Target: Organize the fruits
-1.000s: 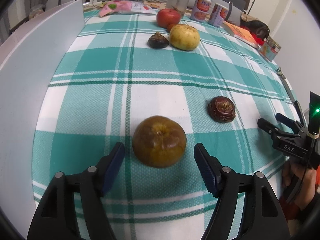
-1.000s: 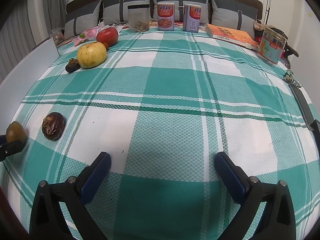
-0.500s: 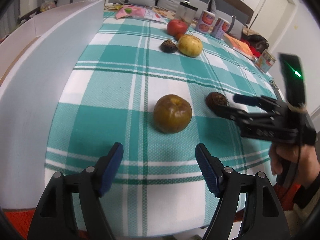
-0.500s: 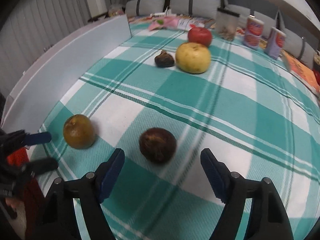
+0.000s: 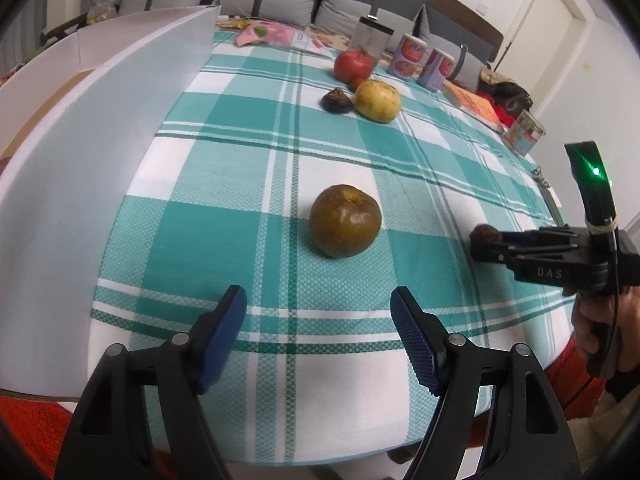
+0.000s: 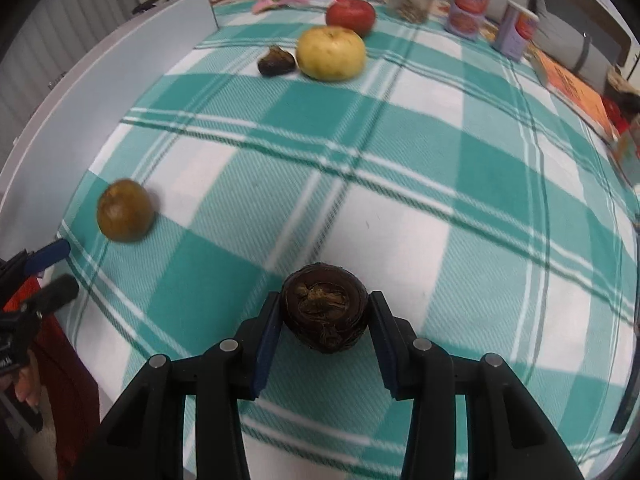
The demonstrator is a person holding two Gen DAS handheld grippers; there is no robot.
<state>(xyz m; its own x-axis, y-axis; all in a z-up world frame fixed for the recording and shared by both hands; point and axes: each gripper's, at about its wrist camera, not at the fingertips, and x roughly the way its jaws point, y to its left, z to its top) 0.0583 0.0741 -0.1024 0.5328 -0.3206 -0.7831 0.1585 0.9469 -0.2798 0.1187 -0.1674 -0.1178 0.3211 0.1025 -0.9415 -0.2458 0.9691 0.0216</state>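
right gripper (image 6: 325, 320): closing on dark fruit (image 6: 324, 307), near edge; was hanging open a second ago
left gripper (image 5: 318, 334): hanging wide, backing off brown fruit (image 5: 345, 226)
task: dark fruit going first, probably to far group

My left gripper (image 5: 318, 336) was black plastic, with two angled arms carrying dark blue, cross-hatched pads (image 5: 412, 340) and round silver pins at the joints. The right gripper (image 6: 325, 334) matched it: black arms, blue pads, silver pins. Seen from the left wrist camera, its body bore raised "DAS" lettering, a black upright fin lit by a green light, and a pale band around it. The right hand (image 5: 600, 332) gripping its handle showed bare skin.
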